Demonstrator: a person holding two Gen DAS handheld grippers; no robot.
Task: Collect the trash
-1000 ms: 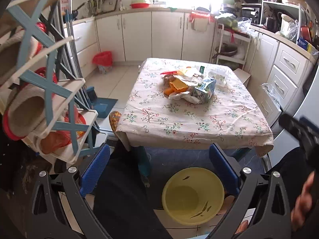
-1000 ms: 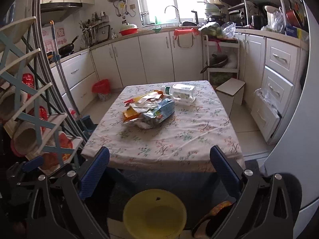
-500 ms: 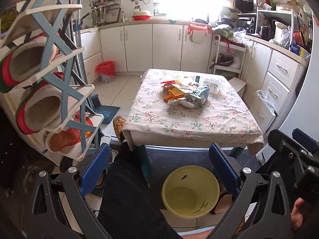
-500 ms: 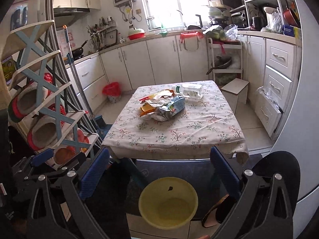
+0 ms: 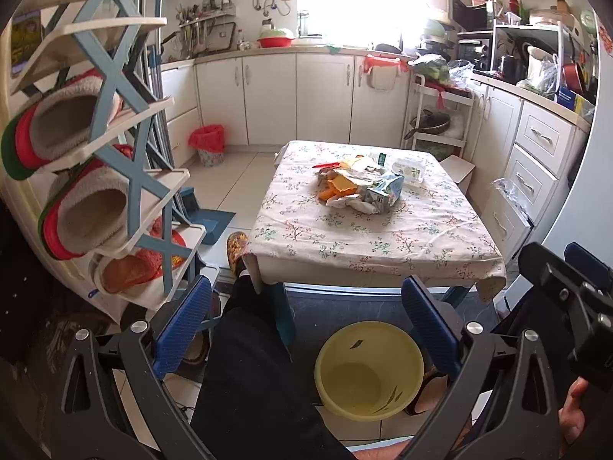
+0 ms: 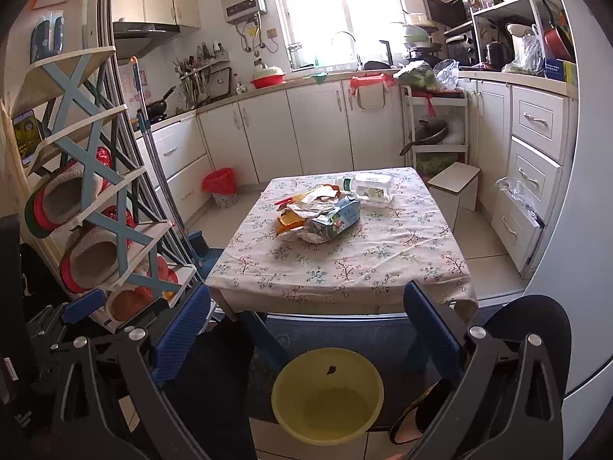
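Trash pile (image 5: 360, 188) mid-table (image 5: 367, 245), edges bare

The trash pile (image 5: 358, 189) hid its lower wrappers; print on the carton (image 6: 337, 220) was too small to read.

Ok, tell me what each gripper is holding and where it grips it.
Nothing. The left gripper and right gripper are both open and empty.

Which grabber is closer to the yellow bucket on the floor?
Hard to say; they look about equally near. The left gripper hangs above the yellow bucket, a little to its left. The right gripper hangs above it too, fingers open either side.
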